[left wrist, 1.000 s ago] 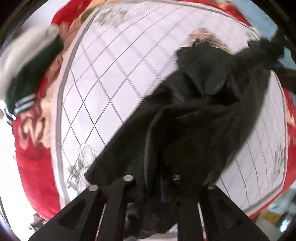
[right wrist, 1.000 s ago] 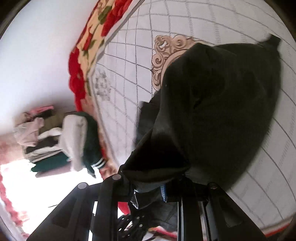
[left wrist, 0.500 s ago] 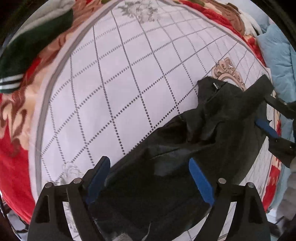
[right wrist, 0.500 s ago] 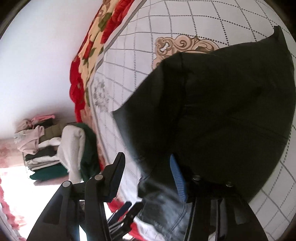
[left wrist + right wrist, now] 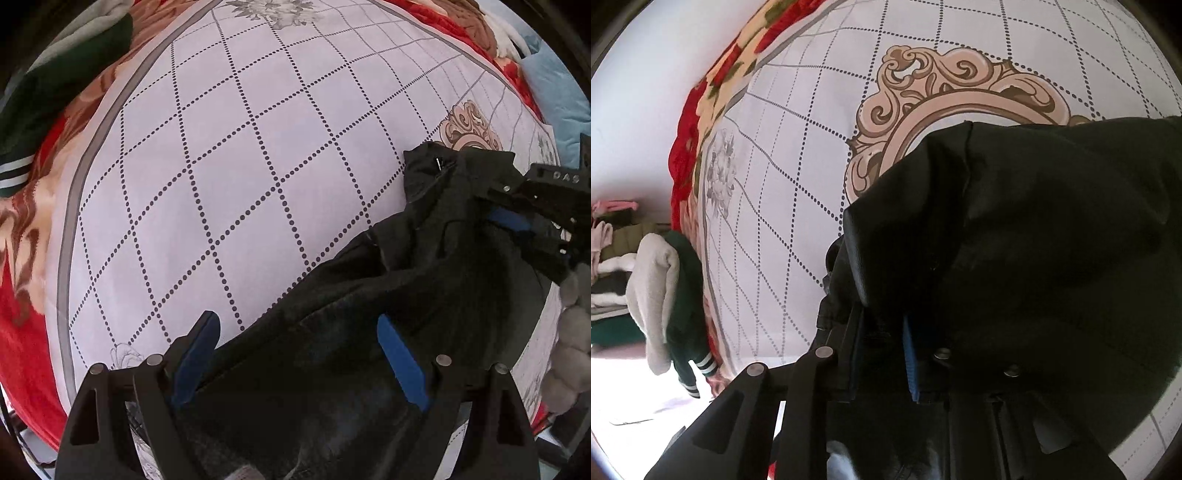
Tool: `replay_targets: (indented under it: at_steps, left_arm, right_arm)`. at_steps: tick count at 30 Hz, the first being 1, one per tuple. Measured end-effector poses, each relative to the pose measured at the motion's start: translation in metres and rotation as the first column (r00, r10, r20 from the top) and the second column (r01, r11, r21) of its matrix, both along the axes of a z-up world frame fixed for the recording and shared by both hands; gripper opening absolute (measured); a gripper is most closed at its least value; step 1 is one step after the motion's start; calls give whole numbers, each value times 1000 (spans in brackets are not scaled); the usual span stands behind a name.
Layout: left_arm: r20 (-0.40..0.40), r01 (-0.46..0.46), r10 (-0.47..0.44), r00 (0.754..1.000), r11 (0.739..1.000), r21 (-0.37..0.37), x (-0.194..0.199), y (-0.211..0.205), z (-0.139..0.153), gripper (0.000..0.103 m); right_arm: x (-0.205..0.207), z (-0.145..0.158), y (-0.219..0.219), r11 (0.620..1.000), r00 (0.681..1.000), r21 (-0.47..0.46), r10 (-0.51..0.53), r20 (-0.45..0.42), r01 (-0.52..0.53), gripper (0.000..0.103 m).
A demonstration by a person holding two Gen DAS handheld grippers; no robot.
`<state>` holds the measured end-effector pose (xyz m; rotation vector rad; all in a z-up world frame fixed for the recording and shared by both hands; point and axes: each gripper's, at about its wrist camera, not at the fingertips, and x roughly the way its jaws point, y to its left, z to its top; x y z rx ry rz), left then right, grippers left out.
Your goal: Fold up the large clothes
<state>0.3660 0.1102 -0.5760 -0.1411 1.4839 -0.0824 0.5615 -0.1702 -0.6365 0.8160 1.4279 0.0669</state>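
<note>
A black garment (image 5: 424,288) lies bunched on the white checked bedspread (image 5: 258,166), at the lower right of the left wrist view. My left gripper (image 5: 299,350) is open above its near edge, blue pads apart, holding nothing. My right gripper (image 5: 517,218) shows at the right of that view, over the garment's far end. In the right wrist view the black garment (image 5: 1034,240) fills the right half and drapes over the right gripper (image 5: 882,339). Its blue pads stand a narrow gap apart with black cloth between them.
A green and white garment (image 5: 55,81) lies on the red floral blanket (image 5: 26,332) at the left. A pile of folded clothes (image 5: 609,266) stands beyond the bed. A light blue pillow (image 5: 554,85) is at the far right. A beige ornament (image 5: 942,92) is printed on the bedspread.
Both grippers held the black garment up a second ago. The left one has opened and let it drop onto the bed. The right one opened, then closed in on the cloth again.
</note>
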Motion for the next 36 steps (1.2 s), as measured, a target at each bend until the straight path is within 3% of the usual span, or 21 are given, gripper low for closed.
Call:
replay_targets:
  at_steps: [7, 9, 12, 15, 18, 20, 22, 25, 26, 27, 29, 31, 33, 36]
  left_arm:
    - [58, -6, 5, 998, 1000, 22, -1, -11, 39, 87]
    - [101, -8, 6, 995, 1000, 18, -4, -18, 59, 87]
    - [147, -9, 10, 989, 1000, -6, -5, -35, 77, 87]
    - [129, 1, -1, 992, 1000, 6, 14, -62, 54, 87]
    - [30, -24, 23, 999, 999, 23, 37, -77, -1, 87]
    - [-27, -58, 58, 998, 998, -2, 45, -76, -30, 103]
    - [-36, -80, 79, 996, 996, -45, 47, -71, -42, 103]
    - [-11, -69, 68, 998, 996, -48, 45, -69, -40, 103]
    - [-9, -69, 69, 998, 997, -46, 44, -69, -40, 103]
    - [-10, -74, 74, 997, 996, -41, 45, -68, -40, 103]
    - [8, -93, 93, 996, 995, -26, 49, -68, -39, 103]
    - [-3, -103, 103, 995, 994, -35, 60, -74, -39, 103]
    - [15, -61, 62, 998, 996, -66, 73, -95, -39, 103]
    - [38, 20, -14, 999, 985, -169, 93, -144, -41, 103]
  right_arm:
    - [-30, 49, -19, 997, 998, 80, -24, 61, 19, 27]
    - [-46, 60, -31, 997, 996, 65, -38, 77, 33, 47]
    - [-77, 67, -63, 997, 994, -26, -64, 86, 66, 63]
    - [-100, 45, -104, 991, 993, -80, -107, 56, 111, 65]
    - [-113, 3, -145, 983, 985, -66, -169, 24, 171, 67]
    - [-109, -27, -163, 980, 980, 38, -198, 37, 196, 74]
    - [-100, -44, -175, 961, 968, 171, -233, 93, 215, 86]
    - [-71, -51, -185, 934, 956, 304, -245, 162, 188, 90]
    - [-62, -54, -181, 931, 958, 330, -224, 179, 156, 89]
    - [-53, -57, -178, 924, 959, 360, -209, 191, 130, 72]
    - [-44, -62, -175, 918, 968, 381, -188, 168, 112, 19]
    - [-48, -53, -185, 885, 952, 431, -262, 155, 174, 14]
    - [-56, -19, -203, 872, 929, 439, -323, 179, 218, 13]
    - [-68, 48, -227, 903, 898, 375, -328, 293, 208, 13]
